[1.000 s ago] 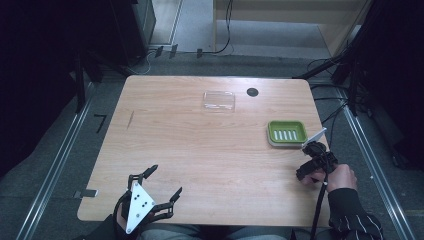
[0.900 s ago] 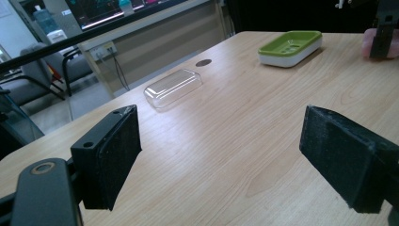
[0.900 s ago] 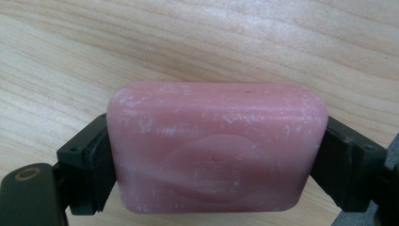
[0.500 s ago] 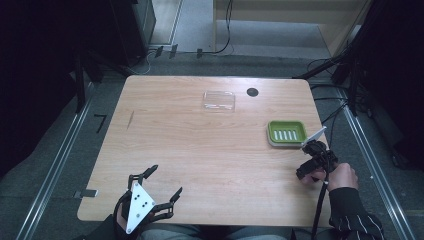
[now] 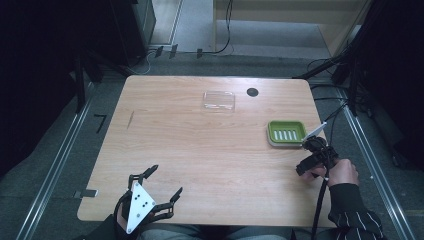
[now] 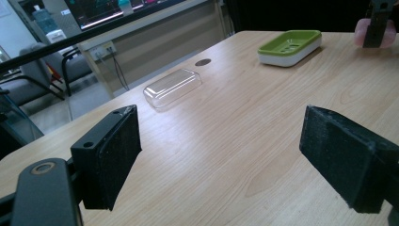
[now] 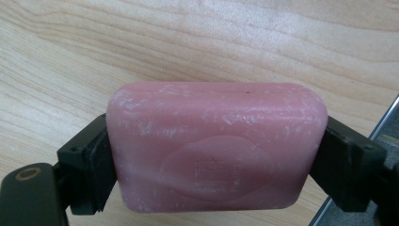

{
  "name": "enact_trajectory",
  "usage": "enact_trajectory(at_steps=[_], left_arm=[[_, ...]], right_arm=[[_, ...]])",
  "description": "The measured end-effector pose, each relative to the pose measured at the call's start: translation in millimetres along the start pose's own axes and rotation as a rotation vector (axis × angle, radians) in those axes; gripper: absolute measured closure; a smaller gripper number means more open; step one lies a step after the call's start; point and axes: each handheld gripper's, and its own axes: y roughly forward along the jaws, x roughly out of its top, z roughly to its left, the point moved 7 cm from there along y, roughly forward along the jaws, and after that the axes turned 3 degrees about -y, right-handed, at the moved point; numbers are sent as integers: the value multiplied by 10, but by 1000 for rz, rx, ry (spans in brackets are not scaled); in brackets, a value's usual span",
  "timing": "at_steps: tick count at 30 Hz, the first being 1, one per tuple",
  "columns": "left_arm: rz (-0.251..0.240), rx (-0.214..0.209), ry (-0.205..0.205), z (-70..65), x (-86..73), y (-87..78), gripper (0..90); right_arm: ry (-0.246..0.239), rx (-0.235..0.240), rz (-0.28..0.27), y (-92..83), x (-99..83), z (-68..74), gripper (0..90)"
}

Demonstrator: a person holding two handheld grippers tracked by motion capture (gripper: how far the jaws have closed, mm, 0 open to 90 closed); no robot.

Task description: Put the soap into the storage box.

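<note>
Wooden bench (image 5: 200, 150), seen from the high view. Left tongs (image 5: 156, 194) at about 7 o'clock, near the front edge, released: jaws spread wide, nothing between them. Grey three-cornered plate on top, hand under it. In the left gripper view both black pads (image 6: 115, 155) stand far apart over bare wood.

Right tongs (image 5: 306, 169) at about 4 o'clock near the right edge, held by the right hand (image 5: 342, 172), striped sleeve (image 5: 357, 220) behind it, black cable trailing toward the front edge. Clenched on a pink soap bar (image 7: 216, 146): in the right gripper view each jaw presses one short end of the bar, long side across the frame, faint stamped oval on the face. The bar is over the wood near the bench edge; whether it touches the bench cannot be told. Its pink end also shows top right in the left gripper view (image 6: 371, 33).

Green soap dish (image 5: 286, 132) with white base at 3 o'clock, slotted inside, nothing in it, just beyond the right tongs at their 11 o'clock, apart from them. Clear plastic lid (image 5: 219, 100) at 12 o'clock, flat on the bench. Small dark round hole (image 5: 252, 92) just beside it at its 2 o'clock.
</note>
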Motion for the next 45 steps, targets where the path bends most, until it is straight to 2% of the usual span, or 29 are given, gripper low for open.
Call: enact_trajectory(at_steps=[21, 45], left_arm=[[0, 0, 0, 1, 0, 2, 136], [-1, 2, -2, 3, 0, 2, 136]], right_arm=[[-29, -11, -2, -84, 167, 30, 141], [-60, -19, -23, -210, 364, 130, 141]])
